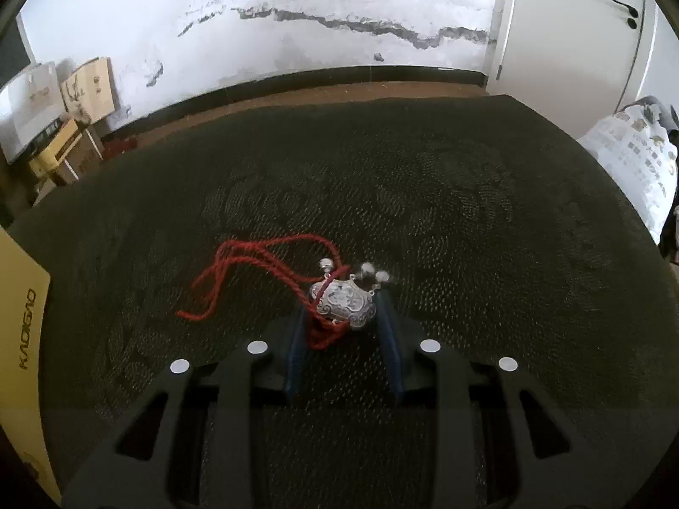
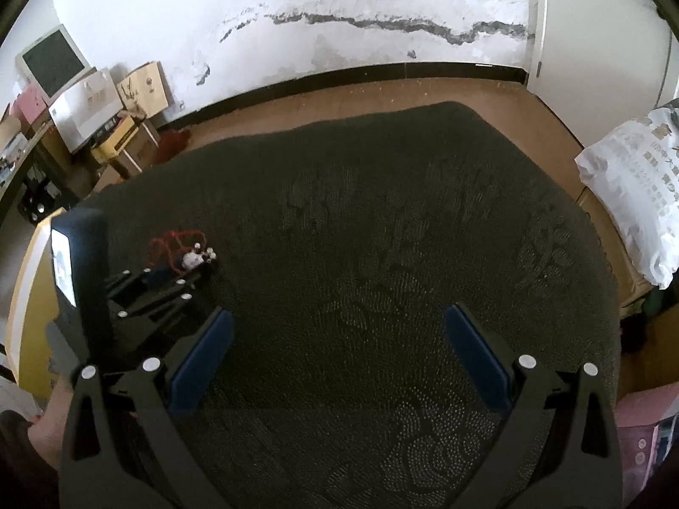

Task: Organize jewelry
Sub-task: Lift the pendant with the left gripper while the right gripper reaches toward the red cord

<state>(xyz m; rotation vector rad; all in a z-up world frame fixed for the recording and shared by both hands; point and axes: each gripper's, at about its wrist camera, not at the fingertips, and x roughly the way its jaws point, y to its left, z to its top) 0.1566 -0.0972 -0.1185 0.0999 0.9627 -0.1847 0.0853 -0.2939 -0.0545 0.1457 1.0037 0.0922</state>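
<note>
A silver lock-shaped pendant (image 1: 344,303) with small bells hangs on a red cord (image 1: 237,273). My left gripper (image 1: 343,318) is shut on the pendant, its blue fingers (image 1: 297,339) pressing both sides, just above the dark patterned cloth (image 1: 424,195). The cord trails left over the cloth. In the right wrist view the left gripper (image 2: 186,265) holds the pendant (image 2: 193,259) at the far left. My right gripper (image 2: 339,331) is open and empty over the middle of the cloth (image 2: 382,212).
A yellow box (image 1: 21,339) stands at the cloth's left edge. Cardboard boxes (image 1: 89,89) and an old monitor (image 2: 53,61) stand by the wall at the left. A white printed bag (image 2: 632,186) lies at the right. Brown floor (image 2: 382,93) lies beyond the cloth.
</note>
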